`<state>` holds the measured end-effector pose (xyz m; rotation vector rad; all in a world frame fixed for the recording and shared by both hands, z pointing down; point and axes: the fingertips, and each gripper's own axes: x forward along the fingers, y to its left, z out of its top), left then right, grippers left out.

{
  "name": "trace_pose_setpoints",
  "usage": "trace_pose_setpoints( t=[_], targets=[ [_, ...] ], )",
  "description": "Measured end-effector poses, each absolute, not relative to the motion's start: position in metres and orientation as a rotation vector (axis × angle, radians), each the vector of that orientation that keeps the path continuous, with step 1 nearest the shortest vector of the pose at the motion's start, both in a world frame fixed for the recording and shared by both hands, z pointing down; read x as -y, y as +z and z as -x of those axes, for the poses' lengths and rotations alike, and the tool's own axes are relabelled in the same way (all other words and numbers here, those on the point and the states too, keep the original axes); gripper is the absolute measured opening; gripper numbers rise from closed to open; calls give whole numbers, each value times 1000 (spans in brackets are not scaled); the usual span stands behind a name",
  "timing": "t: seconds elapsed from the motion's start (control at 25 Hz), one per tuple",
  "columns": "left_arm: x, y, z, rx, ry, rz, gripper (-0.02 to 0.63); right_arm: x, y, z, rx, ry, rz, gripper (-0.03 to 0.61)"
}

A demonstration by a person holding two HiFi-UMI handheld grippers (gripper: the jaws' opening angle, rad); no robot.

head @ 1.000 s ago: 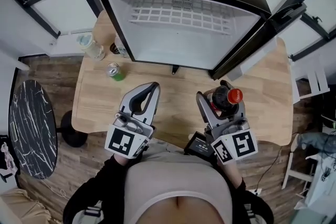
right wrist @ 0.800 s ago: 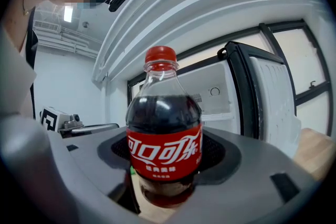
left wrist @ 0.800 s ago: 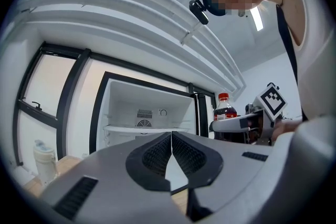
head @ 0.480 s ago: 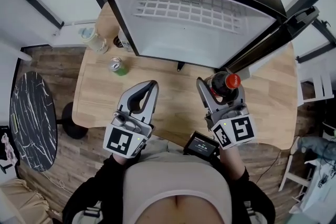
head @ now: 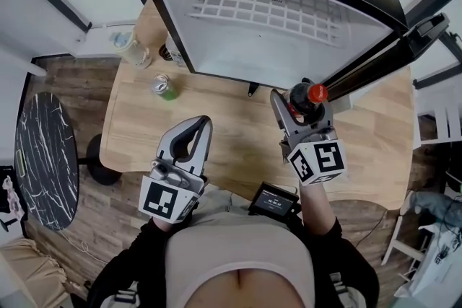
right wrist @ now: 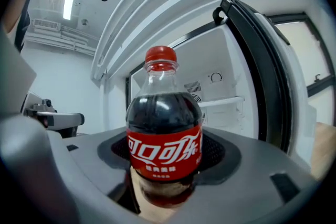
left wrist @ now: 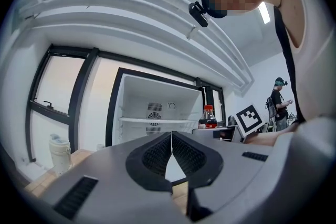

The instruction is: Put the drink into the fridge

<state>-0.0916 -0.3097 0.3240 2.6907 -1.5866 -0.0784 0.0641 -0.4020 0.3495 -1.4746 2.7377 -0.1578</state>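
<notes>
The cola bottle (right wrist: pixel 164 139) stands upright between the jaws of the right gripper (head: pixel 302 106), which are closed on its labelled body with the red cap up, probably so it can go in standing. It is held over the wooden table (head: pixel 238 133) just before the open fridge (head: pixel 289 50), whose door (head: pixel 375 58) is swung aside at the right, leaving the white shelf (head: pixel 267 11) reachable. The left gripper (head: pixel 192 135) hovers nearby, jaws together on nothing, seemingly idle. A green can (head: pixel 163 87) sits further left.
</notes>
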Motion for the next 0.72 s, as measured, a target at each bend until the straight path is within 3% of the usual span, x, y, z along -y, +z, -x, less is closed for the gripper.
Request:
trace_pose_setpoints(
  t=[0.72],
  targets=[
    [299, 343, 121, 1692, -7, -2584, 8, 467, 401, -57, -2746, -111, 1548, 330]
  ],
)
